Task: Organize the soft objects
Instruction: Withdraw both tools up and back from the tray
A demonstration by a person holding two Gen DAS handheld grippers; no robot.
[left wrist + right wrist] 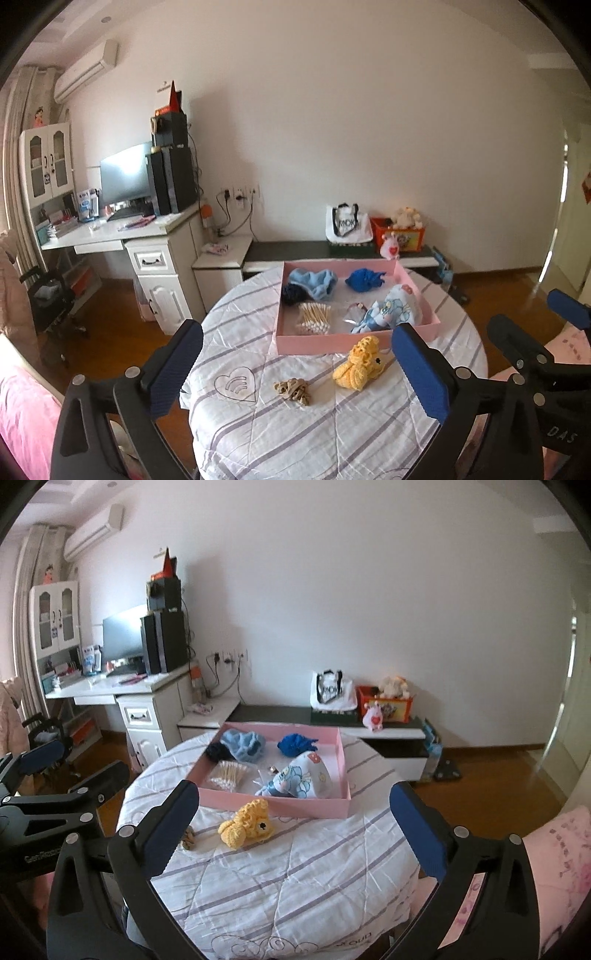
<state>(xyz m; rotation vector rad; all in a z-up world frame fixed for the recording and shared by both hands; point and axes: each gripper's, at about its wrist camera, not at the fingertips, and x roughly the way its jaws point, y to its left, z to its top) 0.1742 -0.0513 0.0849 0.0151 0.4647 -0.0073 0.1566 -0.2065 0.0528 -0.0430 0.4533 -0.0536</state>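
1. While most soft things already lie in the pink tray (pixel 354 346), the job looks only partly done.
2. Left on the worktop (pixel 314 435), before the tray: a yellow crochet toy (pixel 360 363) and a tan scrunchie (pixel 293 390).
3. Left gripper (pixel 295 365) and right gripper (pixel 295 825) both hang spread wide, empty, above the worktop's near edge.
4. Either piece seems the likely next pick.
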